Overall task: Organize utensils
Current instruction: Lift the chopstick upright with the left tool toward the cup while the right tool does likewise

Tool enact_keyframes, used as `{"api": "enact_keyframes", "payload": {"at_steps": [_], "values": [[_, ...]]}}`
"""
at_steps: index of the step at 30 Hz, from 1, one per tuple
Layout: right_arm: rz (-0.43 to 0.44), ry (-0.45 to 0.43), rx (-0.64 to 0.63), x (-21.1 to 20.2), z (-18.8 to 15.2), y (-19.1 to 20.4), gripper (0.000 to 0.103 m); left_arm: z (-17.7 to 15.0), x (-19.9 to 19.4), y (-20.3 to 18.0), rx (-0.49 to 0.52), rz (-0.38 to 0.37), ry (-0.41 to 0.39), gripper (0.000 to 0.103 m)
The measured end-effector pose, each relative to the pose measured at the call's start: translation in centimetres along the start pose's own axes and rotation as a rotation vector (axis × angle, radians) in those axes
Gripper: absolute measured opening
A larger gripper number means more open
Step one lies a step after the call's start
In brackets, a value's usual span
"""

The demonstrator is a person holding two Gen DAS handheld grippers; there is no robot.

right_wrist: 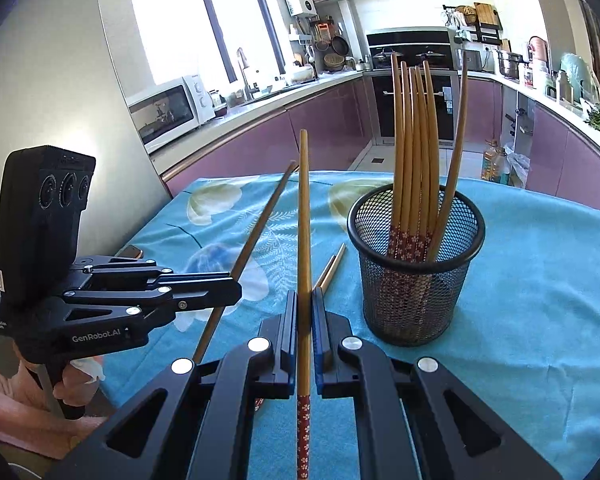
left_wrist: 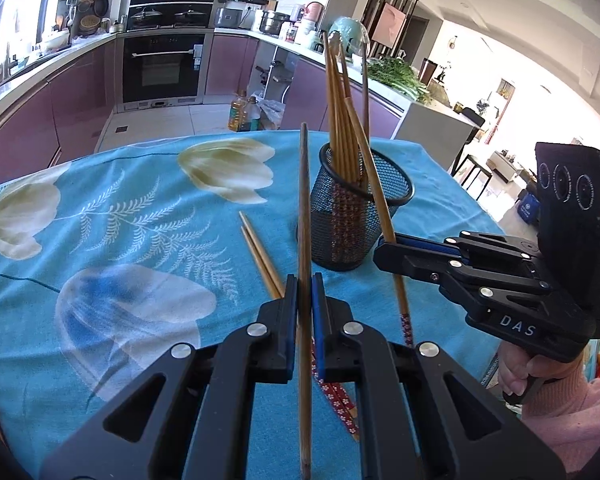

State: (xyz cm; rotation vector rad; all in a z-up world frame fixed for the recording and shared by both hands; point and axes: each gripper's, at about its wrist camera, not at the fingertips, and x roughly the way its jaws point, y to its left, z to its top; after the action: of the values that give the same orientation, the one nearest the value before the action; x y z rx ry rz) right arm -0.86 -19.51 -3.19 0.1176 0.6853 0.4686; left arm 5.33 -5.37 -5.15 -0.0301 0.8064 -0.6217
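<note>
A black mesh cup [left_wrist: 360, 216] [right_wrist: 416, 280] stands on the blue flowered tablecloth [left_wrist: 120, 220] and holds several wooden chopsticks upright, red patterned ends down. My left gripper [left_wrist: 305, 284] is shut on a plain brown chopstick [left_wrist: 303, 200], held above the cloth left of the cup. My right gripper [right_wrist: 304, 296] is shut on a lighter chopstick [right_wrist: 303, 220] whose red flowered end points back toward the camera. From each view the other gripper shows as well: the right gripper [left_wrist: 382, 248] beside the cup, the left gripper [right_wrist: 236, 286] farther left. Two chopsticks [left_wrist: 260, 256] [right_wrist: 332, 268] lie on the cloth between them.
A phone [right_wrist: 130, 251] lies near the table's left edge. Beyond the far edge are purple kitchen cabinets, an oven [left_wrist: 162, 66], oil bottles [left_wrist: 244, 114] on the floor and a microwave [right_wrist: 168, 114]. A hand in a pink sleeve [left_wrist: 560, 404] holds the right gripper.
</note>
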Motion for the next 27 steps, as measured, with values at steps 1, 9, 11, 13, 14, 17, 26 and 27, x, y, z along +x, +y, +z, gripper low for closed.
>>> {"api": "enact_keyframes", "payload": {"at_steps": [1,9,11,13,14,17,26,27], "values": [[0.003,-0.004,0.003,-0.1,0.1,-0.1,0.006,0.1,-0.1,0.0,0.001,-0.005,-0.004,0.008],[0.006,-0.039,0.013,-1.2,0.4,-0.5,0.006,0.7,-1.3,-0.3,-0.002,-0.045,-0.032,0.008],[0.009,-0.046,0.017,-1.4,0.4,-0.6,0.006,0.8,-1.5,-0.3,-0.003,-0.052,-0.035,0.008],[0.012,-0.052,0.02,-1.6,0.5,-0.8,0.006,0.9,-1.6,-0.3,-0.004,-0.056,-0.04,0.008],[0.012,-0.055,0.02,-1.7,0.6,-0.8,0.006,0.9,-1.7,-0.2,-0.005,-0.061,-0.042,0.008],[0.013,-0.063,0.021,-1.9,0.8,-0.9,0.006,1.1,-2.1,-0.2,-0.011,-0.08,-0.05,0.008],[0.012,-0.089,0.023,-2.8,0.9,-1.1,0.006,1.6,-3.1,-0.3,-0.02,-0.115,-0.08,0.008],[0.012,-0.093,0.025,-2.9,1.0,-1.2,0.006,1.7,-3.1,-0.3,-0.02,-0.119,-0.082,0.008]]}}
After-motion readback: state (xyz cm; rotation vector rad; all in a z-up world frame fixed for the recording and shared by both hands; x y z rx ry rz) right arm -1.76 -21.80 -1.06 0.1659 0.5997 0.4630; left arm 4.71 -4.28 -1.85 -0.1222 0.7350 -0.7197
